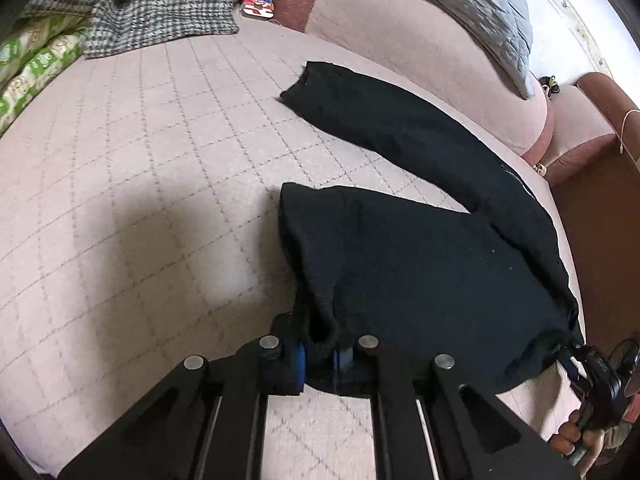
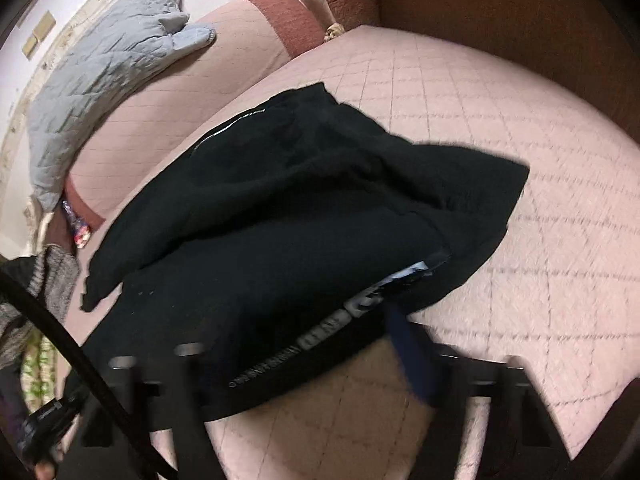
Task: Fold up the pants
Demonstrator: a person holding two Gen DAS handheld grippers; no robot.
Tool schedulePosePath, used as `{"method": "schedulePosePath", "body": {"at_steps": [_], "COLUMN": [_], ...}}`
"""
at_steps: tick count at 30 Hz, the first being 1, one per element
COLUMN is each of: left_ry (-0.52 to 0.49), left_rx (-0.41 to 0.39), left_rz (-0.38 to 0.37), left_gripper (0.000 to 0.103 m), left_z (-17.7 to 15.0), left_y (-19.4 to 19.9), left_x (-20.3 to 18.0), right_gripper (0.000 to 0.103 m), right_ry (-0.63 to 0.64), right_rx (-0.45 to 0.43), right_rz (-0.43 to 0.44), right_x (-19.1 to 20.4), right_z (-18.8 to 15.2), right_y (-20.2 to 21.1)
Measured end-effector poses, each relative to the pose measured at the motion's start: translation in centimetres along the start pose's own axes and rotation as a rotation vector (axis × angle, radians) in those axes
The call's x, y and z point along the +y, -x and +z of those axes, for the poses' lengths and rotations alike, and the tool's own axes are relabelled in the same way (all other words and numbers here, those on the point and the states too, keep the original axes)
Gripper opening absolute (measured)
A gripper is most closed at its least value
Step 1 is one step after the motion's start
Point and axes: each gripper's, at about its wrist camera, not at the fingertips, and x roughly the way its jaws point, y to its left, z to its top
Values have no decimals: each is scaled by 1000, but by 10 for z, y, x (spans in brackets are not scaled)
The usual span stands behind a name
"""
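A: Any writing on the pants (image 1: 420, 248)?
B: A grey printed strip along the side seam, too blurred to read.
A: How do they lie?
B: Black, rumpled, on the pink quilted bed (image 1: 140, 168). One leg runs ahead of the left hand-held gripper (image 1: 322, 354), which pinches a cuff; the right hand-held gripper (image 2: 408, 364) is blurred, grip unclear.

The left tongs (image 1: 322, 358) pinch a cuff of the black pants (image 1: 400, 248), whose near leg lies bunched toward them on the quilted pink bed (image 1: 160, 152) while the other leg stretches away toward a pink bolster (image 1: 420, 52), with a houndstooth cloth (image 1: 160, 12) far left.
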Motion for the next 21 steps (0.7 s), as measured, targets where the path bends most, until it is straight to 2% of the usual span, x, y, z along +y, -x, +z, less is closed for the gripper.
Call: {"method": "schedulePosePath", "body": {"at_steps": [1,2,3,8,15,21], "left_ry": [1,1,2,36,46,55], "left_rx": [-1,-4,-4,-4,2,28], "left_rz": [4,9,12,-3,-24,20], "left_gripper": [8,8,8,8,8,8], "left_z": [-1,-4,-5,-11,-22,-24], "left_y": [3,7,9,21,40,33], "left_x": [0,-2,-2,-1,1,10], "right_gripper": [11,6,6,1,1,4], "right_ry": [10,8,-6,14,16,-27], "right_rx": [14,38,59,59,46,37], "right_rz": [3,34,67,89,122,120], "right_x": [1,1,-2,-5,-29,-56], "right_z": [2,4,5,0,-15,-25], "right_y": [-2,-4,-5,8,38,54]}}
